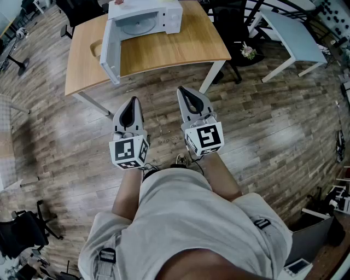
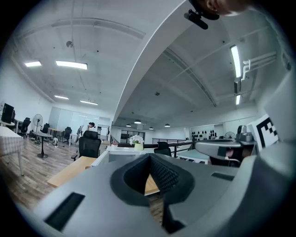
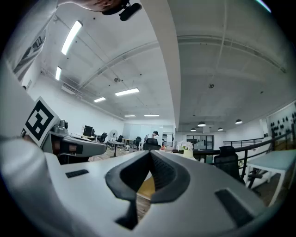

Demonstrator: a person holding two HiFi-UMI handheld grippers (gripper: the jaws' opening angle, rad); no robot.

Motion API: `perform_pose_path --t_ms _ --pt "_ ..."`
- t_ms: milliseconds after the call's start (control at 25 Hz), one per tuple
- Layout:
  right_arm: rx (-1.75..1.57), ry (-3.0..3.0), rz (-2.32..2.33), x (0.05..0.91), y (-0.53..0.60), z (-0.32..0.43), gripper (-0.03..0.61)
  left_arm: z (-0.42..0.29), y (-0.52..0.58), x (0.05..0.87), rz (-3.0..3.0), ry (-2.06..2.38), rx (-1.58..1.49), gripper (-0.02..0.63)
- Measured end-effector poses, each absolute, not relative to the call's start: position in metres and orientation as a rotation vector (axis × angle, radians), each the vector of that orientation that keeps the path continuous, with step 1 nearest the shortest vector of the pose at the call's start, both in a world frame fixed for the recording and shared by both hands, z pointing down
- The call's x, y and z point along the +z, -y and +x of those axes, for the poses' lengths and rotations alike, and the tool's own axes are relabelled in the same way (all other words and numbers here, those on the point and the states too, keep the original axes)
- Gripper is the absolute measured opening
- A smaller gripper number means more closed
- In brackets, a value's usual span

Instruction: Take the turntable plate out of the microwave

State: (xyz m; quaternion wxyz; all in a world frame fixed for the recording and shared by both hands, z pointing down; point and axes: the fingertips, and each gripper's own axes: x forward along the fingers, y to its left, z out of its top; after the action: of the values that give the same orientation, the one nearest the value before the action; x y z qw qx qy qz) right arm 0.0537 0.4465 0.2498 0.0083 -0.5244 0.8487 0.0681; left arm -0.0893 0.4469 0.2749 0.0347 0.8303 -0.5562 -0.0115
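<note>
The turntable plate (image 1: 138, 24) lies inside the microwave (image 1: 170, 16), whose door (image 1: 109, 53) stands open, on the wooden counter (image 1: 175, 50); the left gripper (image 1: 133, 102) and right gripper (image 1: 182, 91) hover level above the floor (image 1: 262, 126), well apart from the counter; both pairs of fingers are pressed together, empty.

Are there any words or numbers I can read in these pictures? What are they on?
None can be read.
The left gripper and right gripper carry black-and-white square patterns, not letters.
The microwave shows no label big enough to read.
</note>
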Motion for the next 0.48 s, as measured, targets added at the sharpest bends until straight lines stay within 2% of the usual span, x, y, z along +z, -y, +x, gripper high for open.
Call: perform_pose_path --t_ms 480 --pt "0.107 -2.736 -1.487 0.281 -0.450 0.077 0.005 -0.038 -0.444 0.304 2.480 1.655 -0.036 0.014"
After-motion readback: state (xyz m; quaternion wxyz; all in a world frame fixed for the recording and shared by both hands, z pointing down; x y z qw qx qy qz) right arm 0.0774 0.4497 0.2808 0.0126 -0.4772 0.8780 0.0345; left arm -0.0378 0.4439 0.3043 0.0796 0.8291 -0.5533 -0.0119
